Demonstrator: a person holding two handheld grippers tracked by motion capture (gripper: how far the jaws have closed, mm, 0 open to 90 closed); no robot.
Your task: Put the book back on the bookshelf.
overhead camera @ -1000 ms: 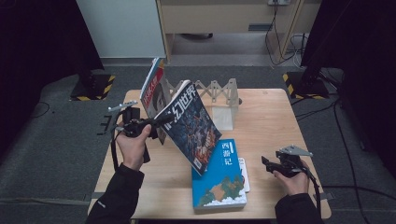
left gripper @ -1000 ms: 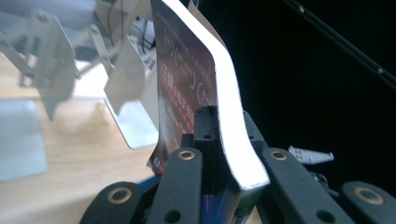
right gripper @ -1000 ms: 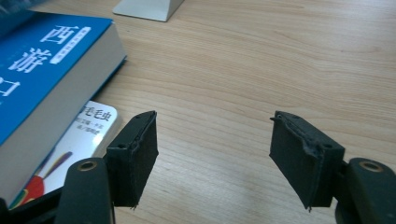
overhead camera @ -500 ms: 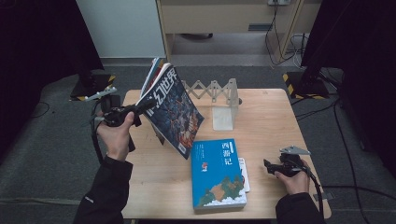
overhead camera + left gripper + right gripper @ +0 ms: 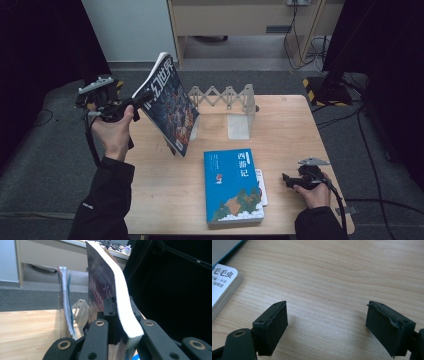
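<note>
While held aloft, one magazine (image 5: 170, 107); two books (image 5: 233, 185) flat below.

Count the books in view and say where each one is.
4. A dark magazine is held in the air by the left tool. A blue book lies flat on the table, on a white book. Another stands in the rack; more may be hidden.

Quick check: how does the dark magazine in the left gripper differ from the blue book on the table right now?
The dark magazine hangs tilted in the air above the table; the blue book lies flat on it. The magazine is clamped at its edge by the left gripper, while no gripper touches the book. The magazine's cover is dark and busy; the book's is bright blue with a landscape at the bottom. Both show their front covers with Chinese titles.
</note>
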